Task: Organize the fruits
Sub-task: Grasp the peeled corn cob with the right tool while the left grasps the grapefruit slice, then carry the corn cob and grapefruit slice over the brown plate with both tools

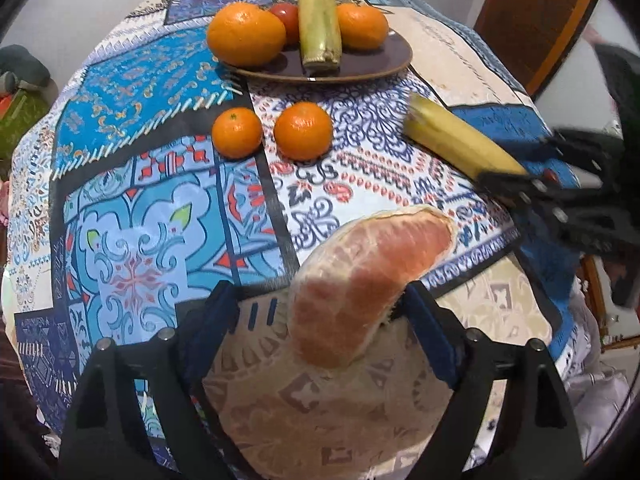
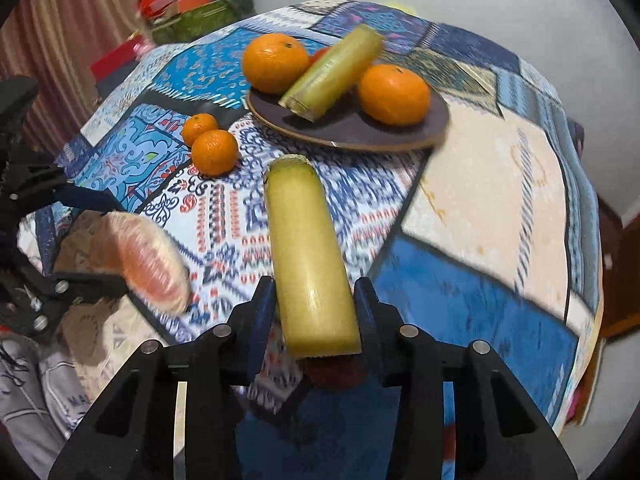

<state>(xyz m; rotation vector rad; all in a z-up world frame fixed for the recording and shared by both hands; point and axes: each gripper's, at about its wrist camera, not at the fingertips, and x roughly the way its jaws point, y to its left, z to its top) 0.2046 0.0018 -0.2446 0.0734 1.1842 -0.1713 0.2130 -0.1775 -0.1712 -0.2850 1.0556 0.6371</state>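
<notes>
Left wrist view: left gripper [image 1: 320, 304] clamped on a peeled pomelo segment [image 1: 360, 276] above the patterned tablecloth [image 1: 140, 240], two small tangerines [image 1: 237, 133] [image 1: 303, 130] lying loose between it and the brown plate [image 1: 380, 65], which carries two oranges [image 1: 245, 34] [image 1: 362, 25], a tomato [image 1: 286, 20] and a sugarcane piece [image 1: 319, 24]; right gripper [image 1: 520, 184] off to the side, closed on a second cane piece [image 1: 460, 138]. Right wrist view: right gripper [image 2: 315, 300] pinching that second cane piece [image 2: 310, 256] over the cloth, plate [image 2: 400, 134] ahead, tangerines [image 2: 214, 152] [image 2: 199, 128] left, left gripper [image 2: 96, 240] holding the segment [image 2: 150, 262].
</notes>
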